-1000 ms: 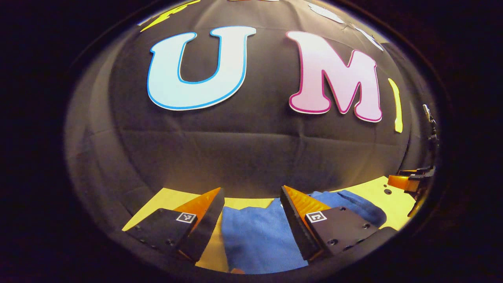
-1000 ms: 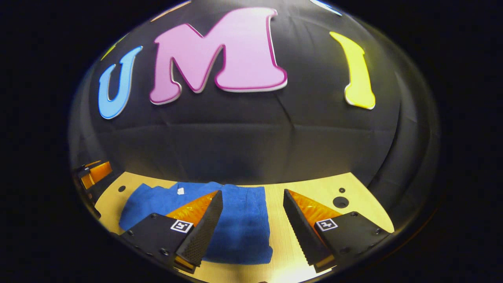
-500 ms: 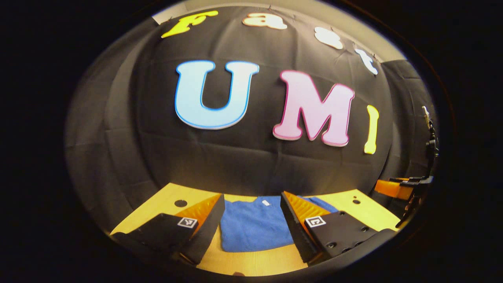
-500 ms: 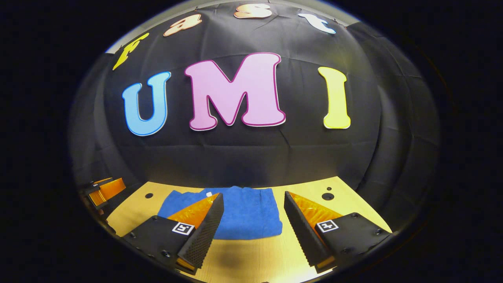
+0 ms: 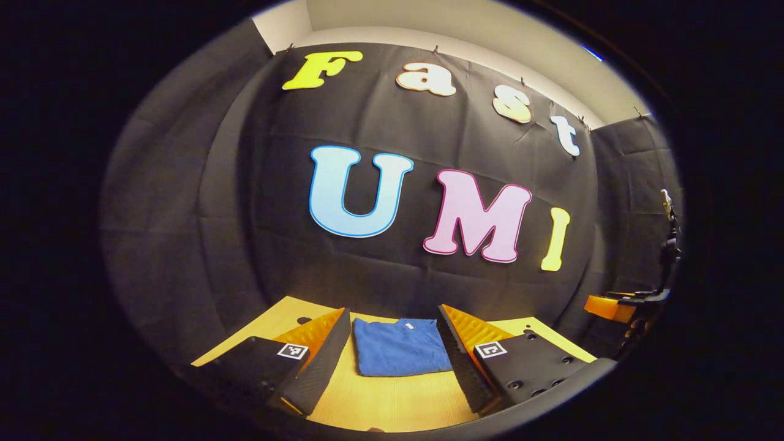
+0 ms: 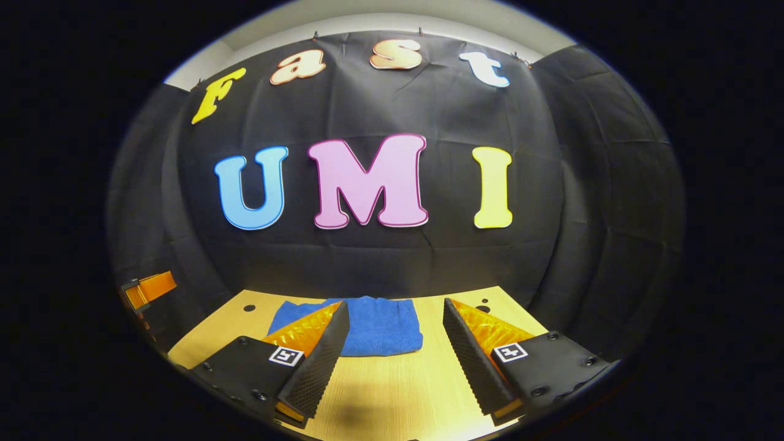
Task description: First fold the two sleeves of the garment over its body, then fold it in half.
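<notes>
The blue garment (image 5: 399, 347) lies folded into a compact rectangle on the wooden table (image 5: 392, 401), a small white tag near its far edge. In the right gripper view the same garment (image 6: 380, 327) sits just ahead, partly behind one finger. My left gripper (image 5: 392, 318) is open with nothing between its fingers, held above and back from the cloth. My right gripper (image 6: 395, 312) is open too, apart from the garment. The right gripper (image 5: 625, 304) shows at the far right edge of the left gripper view; the left gripper (image 6: 144, 289) shows at the left edge of the right gripper view.
The black cloth wall (image 6: 380, 257) rises right behind the table's far edge. A few small round holes (image 6: 248, 308) mark the tabletop near the back corners. Bare wood lies between the garment and the near edge.
Both grippers have pulled back and up from the garment, staying open. The folded cloth now looks smaller and farther, and more of the wall and ceiling shows.
</notes>
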A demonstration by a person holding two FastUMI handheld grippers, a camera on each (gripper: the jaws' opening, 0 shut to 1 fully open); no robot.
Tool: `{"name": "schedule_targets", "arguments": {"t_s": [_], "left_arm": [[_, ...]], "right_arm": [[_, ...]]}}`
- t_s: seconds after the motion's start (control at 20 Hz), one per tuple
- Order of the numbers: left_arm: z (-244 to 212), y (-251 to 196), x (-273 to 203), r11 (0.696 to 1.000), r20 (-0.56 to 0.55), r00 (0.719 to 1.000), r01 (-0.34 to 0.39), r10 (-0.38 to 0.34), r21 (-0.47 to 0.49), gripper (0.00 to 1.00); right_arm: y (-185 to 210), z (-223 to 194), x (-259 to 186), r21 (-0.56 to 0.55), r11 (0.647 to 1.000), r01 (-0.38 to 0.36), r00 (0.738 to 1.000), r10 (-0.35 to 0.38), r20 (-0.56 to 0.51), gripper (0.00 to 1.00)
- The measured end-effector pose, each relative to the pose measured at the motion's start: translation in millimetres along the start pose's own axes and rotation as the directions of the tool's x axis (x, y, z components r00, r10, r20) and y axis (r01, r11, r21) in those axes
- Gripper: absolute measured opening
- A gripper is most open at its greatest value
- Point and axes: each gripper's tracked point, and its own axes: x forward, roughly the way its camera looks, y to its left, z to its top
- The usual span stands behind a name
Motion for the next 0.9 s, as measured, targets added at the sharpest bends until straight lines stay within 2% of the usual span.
{"name": "schedule_targets", "arguments": {"t_s": [0.15, 0.25, 0.3, 0.35, 0.45, 0.5, 0.55, 0.6, 0.7, 0.9], "left_arm": [[1.7, 6.5, -37.6, 1.000, -0.001, 1.000, -0.023, 0.023, 0.018, 0.81], [-2.0, -3.0, -56.7, 0.999, -0.022, 1.000, -0.012, 0.013, 0.031, 0.81], [-4.8, -10.5, -64.9, 0.999, -0.039, 0.999, -0.001, 0.003, 0.039, 0.81], [-7.7, -17.7, -70.6, 0.999, -0.046, 0.999, 0.007, -0.005, 0.051, 0.81], [-5.0, -32.9, -80.2, 0.997, -0.043, 0.999, 0.021, -0.019, 0.069, 0.82], [-4.2, -38.8, -84.5, 0.997, -0.037, 0.999, 0.029, -0.026, 0.073, 0.82], [-2.5, -46.0, -87.1, 0.997, -0.032, 0.999, 0.041, -0.039, 0.071, 0.81], [-1.2, -54.3, -89.6, 0.996, -0.027, 0.998, 0.057, -0.055, 0.066, 0.81], [-0.9, -68.1, -92.4, 0.994, -0.021, 0.996, 0.083, -0.082, 0.065, 0.81], [7.7, -86.9, -91.9, 0.985, 0.011, 0.993, 0.116, -0.119, 0.130, 0.82]], "right_arm": [[7.3, 0.3, -40.0, -0.010, 1.000, -0.027, 0.999, 0.027, 0.021, 0.96], [14.7, -5.4, -66.7, -0.046, 0.998, -0.053, 0.998, 0.054, 0.013, 0.95], [15.9, -7.8, -80.4, -0.068, 0.996, -0.056, 0.998, 0.057, 0.010, 0.89], [16.9, -9.4, -89.7, -0.083, 0.995, -0.058, 0.998, 0.059, 0.010, 0.96], [23.3, -16.5, -107.9, -0.076, 0.995, -0.072, 0.997, 0.072, -0.007, 0.96], [27.6, -20.2, -114.6, -0.064, 0.994, -0.083, 0.996, 0.082, -0.019, 0.96], [30.1, -21.9, -118.8, -0.061, 0.994, -0.088, 0.996, 0.087, -0.027, 0.89], [30.2, -22.0, -121.6, -0.057, 0.994, -0.089, 0.996, 0.088, -0.029, 0.96], [34.6, -20.5, -123.7, -0.047, 0.994, -0.097, 0.995, 0.096, -0.019, 0.95], [41.5, -14.8, -123.5, -0.037, 0.993, -0.116, 0.993, 0.116, -0.005, 0.95]]}}
